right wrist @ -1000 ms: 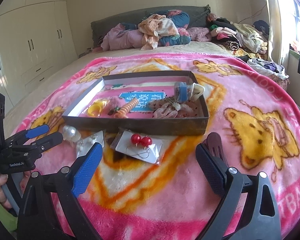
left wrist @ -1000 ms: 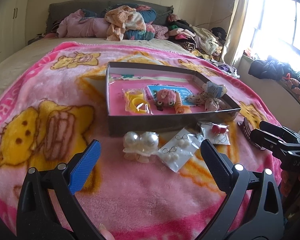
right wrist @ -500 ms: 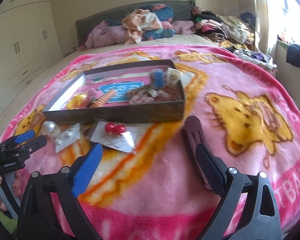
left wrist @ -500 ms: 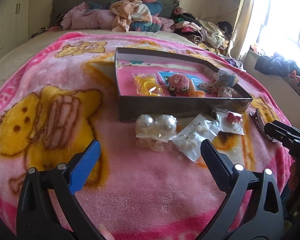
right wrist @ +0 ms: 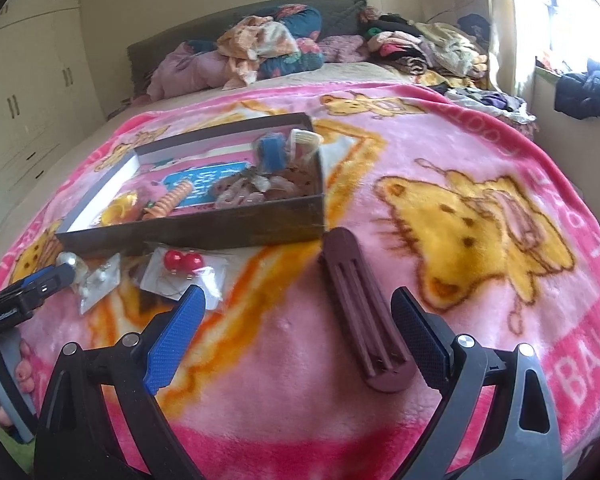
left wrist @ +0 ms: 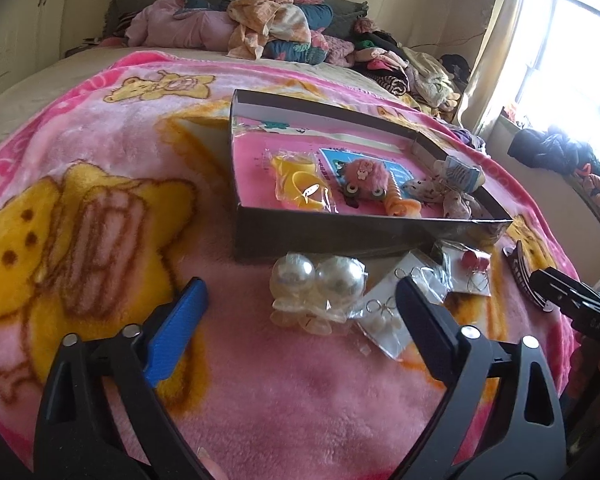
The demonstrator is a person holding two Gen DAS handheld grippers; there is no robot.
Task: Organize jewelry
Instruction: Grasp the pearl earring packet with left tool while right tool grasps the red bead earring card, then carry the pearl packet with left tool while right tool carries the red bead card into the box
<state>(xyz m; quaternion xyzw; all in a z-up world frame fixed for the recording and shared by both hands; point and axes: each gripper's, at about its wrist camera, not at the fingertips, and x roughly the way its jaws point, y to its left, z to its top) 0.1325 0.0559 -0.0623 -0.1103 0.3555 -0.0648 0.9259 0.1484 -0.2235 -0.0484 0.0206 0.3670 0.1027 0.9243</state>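
A shallow dark box (left wrist: 340, 232) (right wrist: 204, 226) lies on the pink blanket and holds hair ties and packets. In front of it lie a packet of big pearl earrings (left wrist: 320, 280), a packet of small pearl earrings (left wrist: 384, 312) (right wrist: 100, 280), and a packet of red ball earrings (left wrist: 474, 270) (right wrist: 182, 264). A dark maroon hair clip (right wrist: 360, 312) (left wrist: 520, 272) lies right of them. My left gripper (left wrist: 300, 308) is open, just short of the big pearls. My right gripper (right wrist: 296, 320) is open, with the maroon clip between its fingers near the right one.
The pink bear-print blanket (right wrist: 480, 220) covers the bed. Piled clothes and pillows (left wrist: 260, 28) line the headboard. A window ledge with dark clothing (left wrist: 560, 152) runs along the right. Wardrobes (right wrist: 28, 92) stand at the left.
Both grippers have moved forward and lower toward the blanket. The pearls and the maroon clip now sit closer, the clip between the right fingers. Both stay open.
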